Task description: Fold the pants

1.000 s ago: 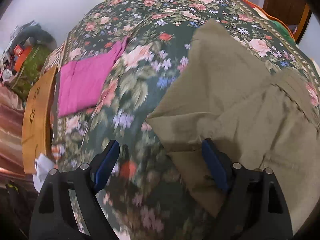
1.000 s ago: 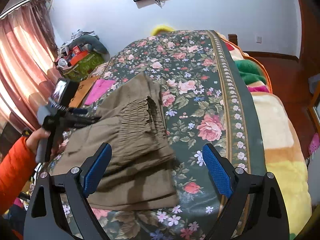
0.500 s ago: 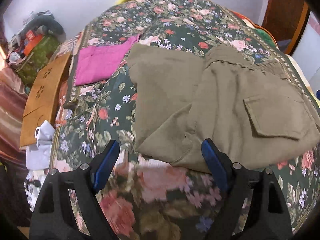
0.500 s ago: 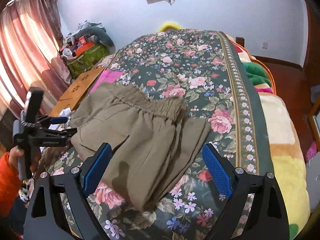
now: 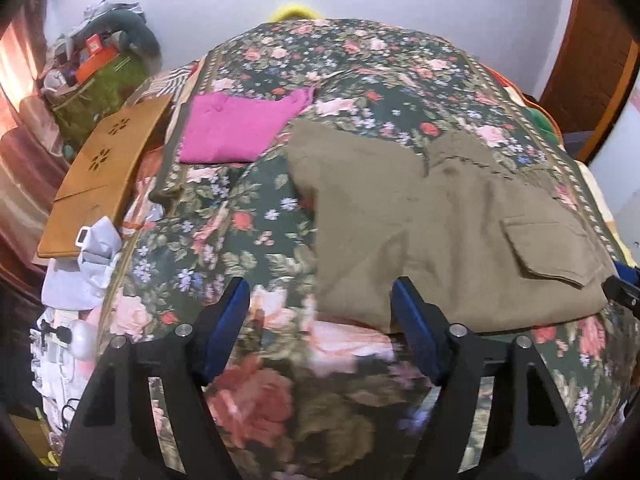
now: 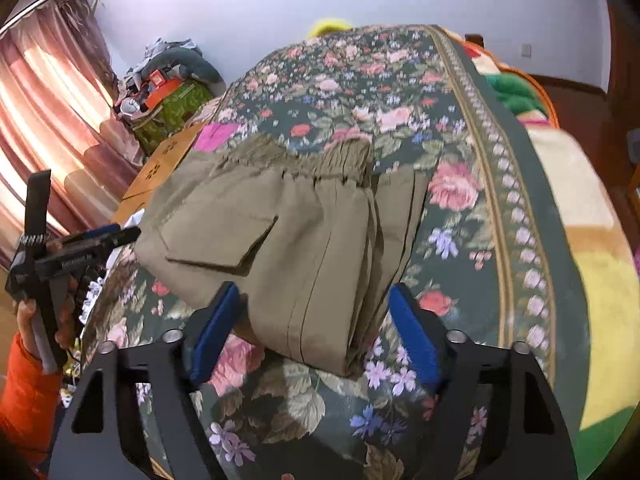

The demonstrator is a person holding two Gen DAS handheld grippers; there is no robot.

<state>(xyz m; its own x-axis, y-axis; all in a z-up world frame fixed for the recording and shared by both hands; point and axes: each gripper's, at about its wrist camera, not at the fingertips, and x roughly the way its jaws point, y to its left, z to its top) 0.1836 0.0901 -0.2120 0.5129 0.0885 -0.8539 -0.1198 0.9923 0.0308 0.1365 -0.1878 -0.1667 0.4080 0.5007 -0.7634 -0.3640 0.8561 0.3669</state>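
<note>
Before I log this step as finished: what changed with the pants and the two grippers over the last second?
The olive pants went from loosely draped with a leg spread out to a compact folded stack, flap pocket on top. The left gripper, which had the cloth's edge at one finger, now sits open and back from it; the right gripper is open around the stack's near end. The pink garment and the floral bedspread stayed put.

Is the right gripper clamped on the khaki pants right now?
No, the right gripper has its jaws wide open around the folded khaki pants.
</note>
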